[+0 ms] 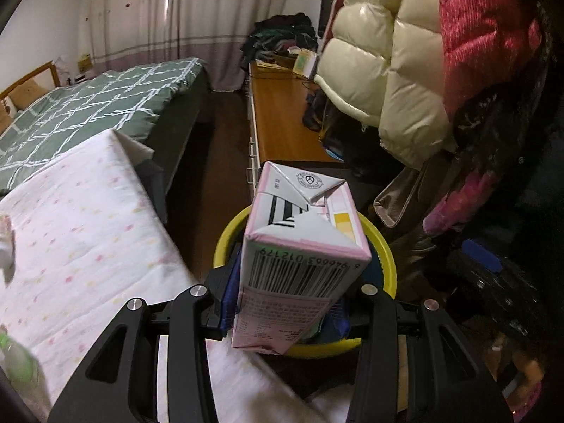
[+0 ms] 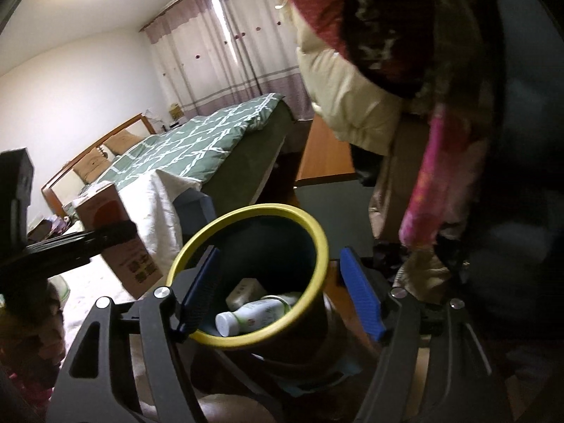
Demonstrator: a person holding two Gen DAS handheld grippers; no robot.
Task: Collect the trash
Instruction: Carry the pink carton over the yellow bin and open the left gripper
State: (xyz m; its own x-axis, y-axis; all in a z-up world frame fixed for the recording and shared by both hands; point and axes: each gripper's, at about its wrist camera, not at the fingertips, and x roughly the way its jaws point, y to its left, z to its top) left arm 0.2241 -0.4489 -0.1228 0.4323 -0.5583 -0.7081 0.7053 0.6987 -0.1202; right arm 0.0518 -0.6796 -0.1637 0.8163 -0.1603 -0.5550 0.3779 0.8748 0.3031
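Note:
My left gripper [image 1: 285, 303] is shut on a pink and white drink carton [image 1: 299, 232], whose barcode faces the camera. The carton hangs over a dark bin with a yellow rim [image 1: 384, 257]. In the right wrist view the same bin [image 2: 246, 209] stands below my right gripper [image 2: 280, 292], which is open with nothing between its blue pads [image 2: 359, 296]. A white bottle [image 2: 253, 315] and another pale container [image 2: 243, 292] lie inside the bin. The carton [image 2: 123, 246] shows at the left of that view, just outside the rim.
A table under a white dotted cloth [image 1: 88, 229] stands left of the bin, with a green bottle [image 1: 17, 359] at its near edge. Behind it is a bed with a green quilt [image 1: 88, 105]. Padded jackets [image 1: 387, 53] hang close on the right above a wooden cabinet [image 1: 282, 112].

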